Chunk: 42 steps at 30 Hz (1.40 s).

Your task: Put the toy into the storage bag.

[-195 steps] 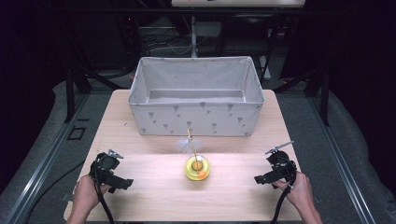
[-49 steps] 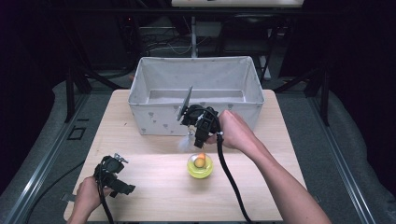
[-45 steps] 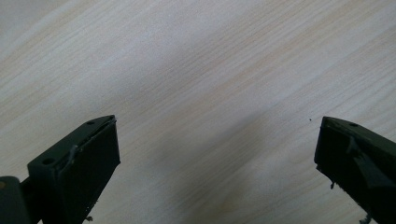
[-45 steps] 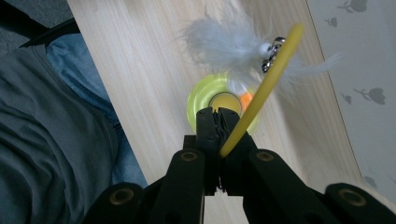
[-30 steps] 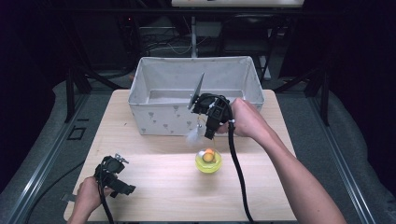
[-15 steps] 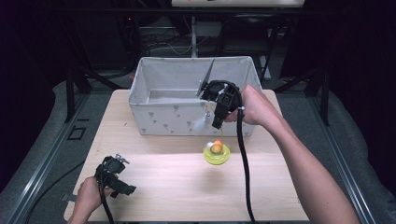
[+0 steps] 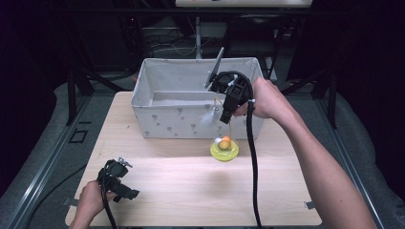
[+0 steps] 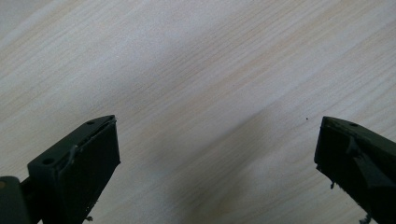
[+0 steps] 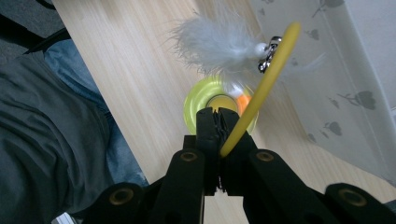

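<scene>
Just in front of the fabric bin [image 7: 157,121], my right gripper [image 7: 224,117] has its jaws clamped on the thin yellow wand of the cat toy [image 9: 219,105], whose round yellow base hangs below it, beside the bin's front wall. Well back from the bin, my left gripper [image 7: 125,191] sits wide open, holding nothing, over the table [image 8: 201,84].

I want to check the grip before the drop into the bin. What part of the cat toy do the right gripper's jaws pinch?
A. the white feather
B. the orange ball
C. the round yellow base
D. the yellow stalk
D: in the right gripper view the right gripper is shut on the yellow stalk; the white feather and round yellow base hang free.
</scene>
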Each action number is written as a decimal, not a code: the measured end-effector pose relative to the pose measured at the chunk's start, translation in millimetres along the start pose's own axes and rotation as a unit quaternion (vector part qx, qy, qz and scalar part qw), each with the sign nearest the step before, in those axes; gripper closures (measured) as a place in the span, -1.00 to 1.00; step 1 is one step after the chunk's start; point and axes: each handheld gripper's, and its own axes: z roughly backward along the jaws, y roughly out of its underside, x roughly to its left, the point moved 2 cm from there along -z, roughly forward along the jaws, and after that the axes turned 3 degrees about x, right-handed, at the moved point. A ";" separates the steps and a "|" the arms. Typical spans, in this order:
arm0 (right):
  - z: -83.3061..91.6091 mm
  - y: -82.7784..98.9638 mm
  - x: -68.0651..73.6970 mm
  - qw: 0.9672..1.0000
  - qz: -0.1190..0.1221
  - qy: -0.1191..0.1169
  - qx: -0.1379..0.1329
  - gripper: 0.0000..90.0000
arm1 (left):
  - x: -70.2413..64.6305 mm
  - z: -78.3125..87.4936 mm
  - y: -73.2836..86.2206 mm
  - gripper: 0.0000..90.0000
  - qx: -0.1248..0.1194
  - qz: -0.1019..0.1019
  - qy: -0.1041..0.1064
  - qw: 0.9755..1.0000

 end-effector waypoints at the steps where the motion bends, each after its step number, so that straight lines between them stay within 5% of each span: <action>1: 3.7 -0.4 -0.7 1.000 0.000 0.002 0.000 0.95 | 0.0 0.0 0.0 -0.99 0.000 0.000 0.000 1.000; 42: 100.5 -14.6 -19.3 0.998 -0.027 0.037 -0.037 0.95 | 0.9 -0.8 0.4 -0.99 0.004 0.001 0.004 1.000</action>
